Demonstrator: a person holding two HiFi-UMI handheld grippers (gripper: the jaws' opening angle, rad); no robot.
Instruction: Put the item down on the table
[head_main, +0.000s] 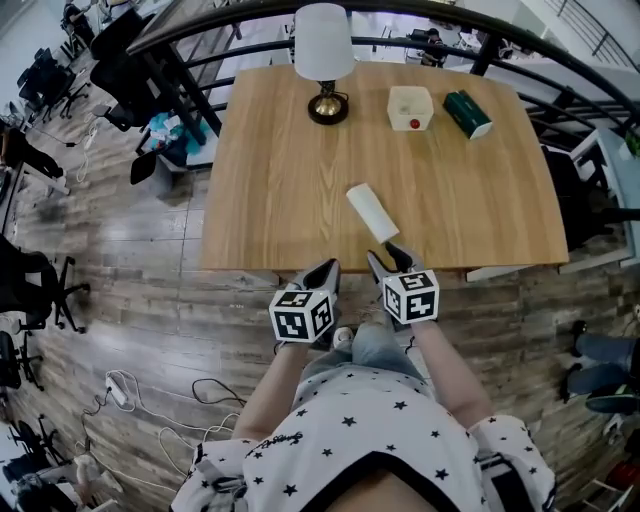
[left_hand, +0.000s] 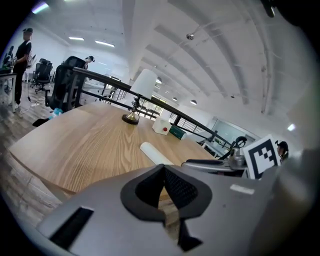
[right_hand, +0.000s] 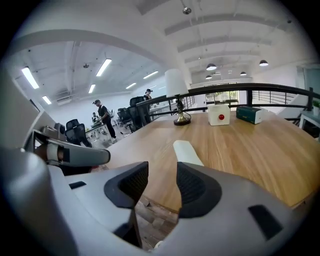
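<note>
A white cylindrical roll (head_main: 372, 212) lies on its side on the wooden table (head_main: 270, 200), near the front edge. My right gripper (head_main: 388, 256) hovers at that edge just behind the roll's near end, open, with nothing between its pads. In the right gripper view (right_hand: 162, 180) the roll (right_hand: 187, 151) lies just beyond the right jaw, partly hidden by it. My left gripper (head_main: 330, 268) sits to the left at the table's edge, shut and empty. In the left gripper view (left_hand: 163, 172) the roll (left_hand: 156, 153) lies ahead and the right gripper's marker cube (left_hand: 262, 156) shows at the right.
At the table's far side stand a lamp with a white shade (head_main: 325, 50), a white box with a red button (head_main: 411, 108) and a dark green box (head_main: 467, 113). A black railing (head_main: 560, 70) curves behind the table. Office chairs (head_main: 120, 60) stand at the left.
</note>
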